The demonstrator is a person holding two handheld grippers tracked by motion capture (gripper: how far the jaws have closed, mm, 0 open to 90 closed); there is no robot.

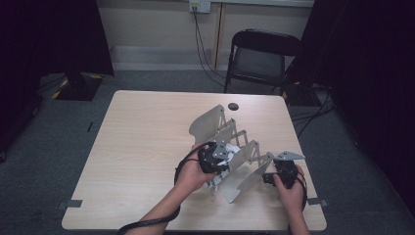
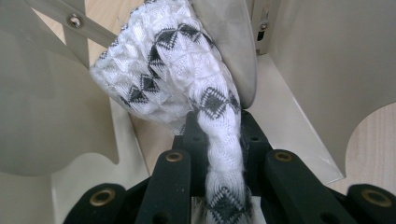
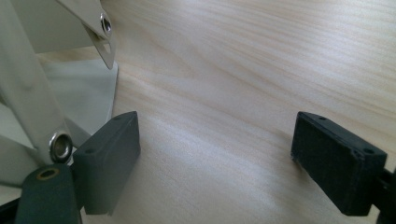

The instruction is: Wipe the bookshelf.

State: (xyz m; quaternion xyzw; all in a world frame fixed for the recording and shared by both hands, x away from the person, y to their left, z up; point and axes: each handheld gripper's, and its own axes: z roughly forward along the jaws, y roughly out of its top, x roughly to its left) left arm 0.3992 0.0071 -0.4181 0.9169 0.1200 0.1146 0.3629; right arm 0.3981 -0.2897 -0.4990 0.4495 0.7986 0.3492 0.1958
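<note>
Holding the sock (image 2: 187, 70) tight, the left gripper (image 2: 219, 140) should slide it gently between the rack (image 1: 230, 142) plates. The right gripper (image 3: 215, 154), jaws apart beside the rack, holds nothing.

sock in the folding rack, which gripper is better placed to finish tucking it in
Left. The left gripper is already shut on the patterned sock, holding it between the panels of the grey rack. The right gripper is open over bare table beside the rack's edge, better suited to steadying it.

Left tool (image 2: 219, 154) clamped, right tool (image 3: 215, 158) agape (low)
</note>
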